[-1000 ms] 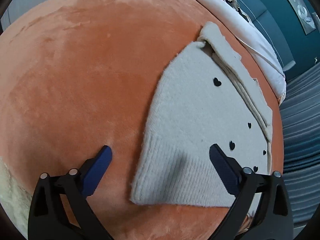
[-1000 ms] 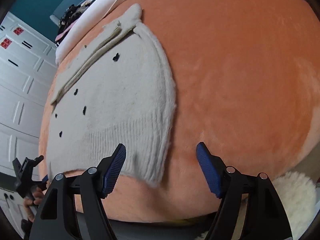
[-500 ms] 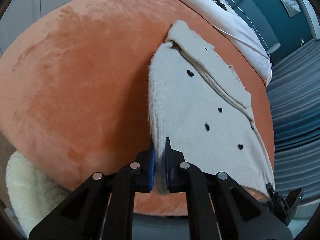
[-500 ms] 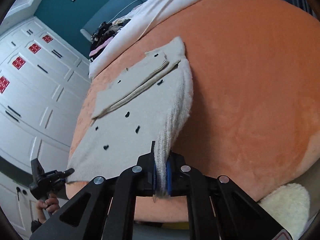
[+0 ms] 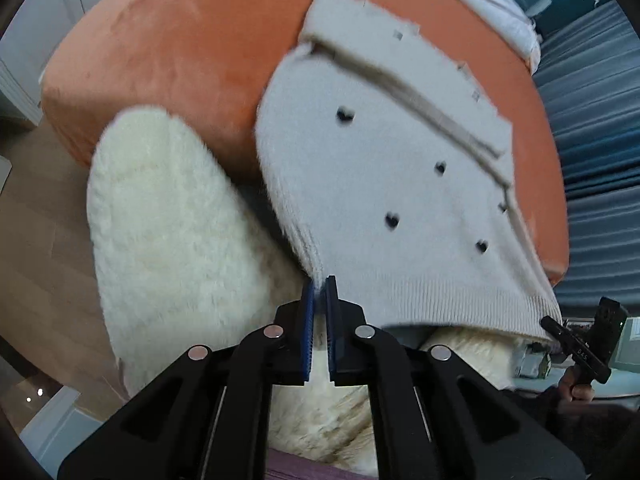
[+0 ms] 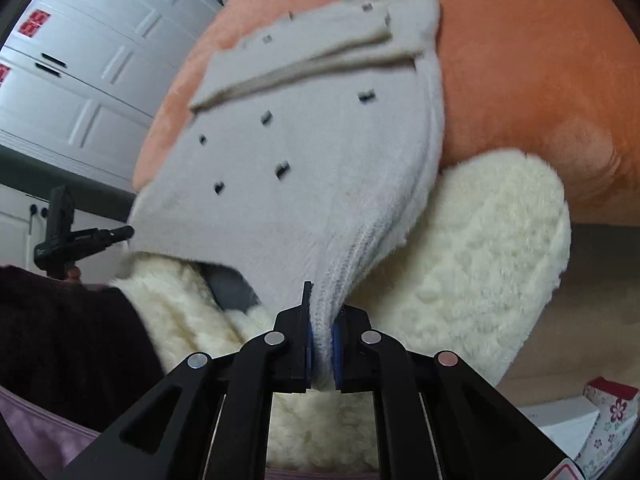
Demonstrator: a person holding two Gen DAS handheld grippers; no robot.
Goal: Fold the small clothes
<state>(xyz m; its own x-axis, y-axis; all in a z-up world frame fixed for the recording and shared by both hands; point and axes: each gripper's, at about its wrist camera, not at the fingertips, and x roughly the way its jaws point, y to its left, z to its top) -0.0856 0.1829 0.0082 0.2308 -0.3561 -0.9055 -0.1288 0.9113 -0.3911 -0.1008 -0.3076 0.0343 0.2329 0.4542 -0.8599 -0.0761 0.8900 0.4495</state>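
Left tool (image 5: 319, 286) and right tool (image 6: 321, 316) each clamp a hem corner of the cream knit sweater with black hearts (image 5: 372, 184). The hem hangs lifted off the orange plush cushion (image 5: 180, 40).

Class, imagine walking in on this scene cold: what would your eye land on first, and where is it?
First, the cream sweater dotted with small black hearts, its ribbed hem lifted off the orange cushion while its far end lies there. Each lower corner is pinched: the left gripper and right gripper are both shut on it. A fluffy white fleece lies below the cushion's near edge.
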